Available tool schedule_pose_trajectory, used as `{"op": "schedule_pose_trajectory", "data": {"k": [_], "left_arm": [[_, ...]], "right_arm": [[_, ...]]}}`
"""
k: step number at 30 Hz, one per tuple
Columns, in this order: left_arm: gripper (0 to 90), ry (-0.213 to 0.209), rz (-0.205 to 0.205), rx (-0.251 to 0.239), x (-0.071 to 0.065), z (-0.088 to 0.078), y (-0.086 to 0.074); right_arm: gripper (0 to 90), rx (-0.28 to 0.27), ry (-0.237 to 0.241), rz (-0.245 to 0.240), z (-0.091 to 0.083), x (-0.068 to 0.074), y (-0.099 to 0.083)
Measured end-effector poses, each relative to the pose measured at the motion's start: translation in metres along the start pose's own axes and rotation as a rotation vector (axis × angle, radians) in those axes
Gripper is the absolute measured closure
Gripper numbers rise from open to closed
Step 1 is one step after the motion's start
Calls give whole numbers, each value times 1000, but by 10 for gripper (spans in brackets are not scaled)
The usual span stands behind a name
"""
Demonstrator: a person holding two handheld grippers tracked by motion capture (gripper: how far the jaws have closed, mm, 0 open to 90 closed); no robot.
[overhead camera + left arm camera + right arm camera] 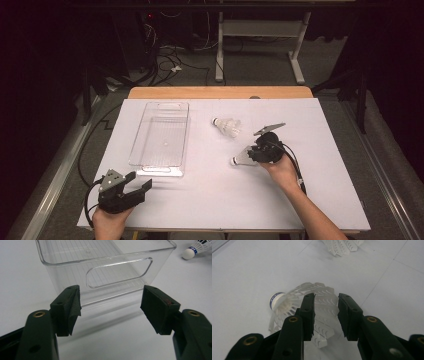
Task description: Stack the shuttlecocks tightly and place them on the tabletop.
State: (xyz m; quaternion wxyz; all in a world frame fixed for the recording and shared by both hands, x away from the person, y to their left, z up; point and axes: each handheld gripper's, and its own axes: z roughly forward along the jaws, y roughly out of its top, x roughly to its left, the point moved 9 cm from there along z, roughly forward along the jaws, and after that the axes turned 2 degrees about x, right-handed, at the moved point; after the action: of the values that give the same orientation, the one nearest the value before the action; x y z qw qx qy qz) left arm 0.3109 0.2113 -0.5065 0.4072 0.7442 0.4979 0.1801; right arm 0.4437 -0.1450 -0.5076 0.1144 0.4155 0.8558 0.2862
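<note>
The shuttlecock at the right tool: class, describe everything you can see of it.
The shuttlecock is white, with a rounded cork tip banded in blue and a slotted, plastic-looking skirt. It lies on its side on the white table, tip pointing toward the clear bin. The right tool straddles the skirt's rim, jaws part open; whether the pads press it is unclear.

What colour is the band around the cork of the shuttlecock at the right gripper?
Dark blue, on the white shuttlecock; clearest in the right gripper view.
</note>
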Motion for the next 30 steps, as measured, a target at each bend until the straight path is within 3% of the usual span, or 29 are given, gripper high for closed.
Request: {"op": "schedule_pose_trajectory", "data": {"k": [16, 30], "left_arm": [[329, 2, -5, -3, 1, -1, 0], [329, 5, -8, -7, 1, -1, 1]], "right_arm": [[565, 7, -17, 30, 5, -7, -2], [532, 5, -29, 49, 1, -15, -5]]}}
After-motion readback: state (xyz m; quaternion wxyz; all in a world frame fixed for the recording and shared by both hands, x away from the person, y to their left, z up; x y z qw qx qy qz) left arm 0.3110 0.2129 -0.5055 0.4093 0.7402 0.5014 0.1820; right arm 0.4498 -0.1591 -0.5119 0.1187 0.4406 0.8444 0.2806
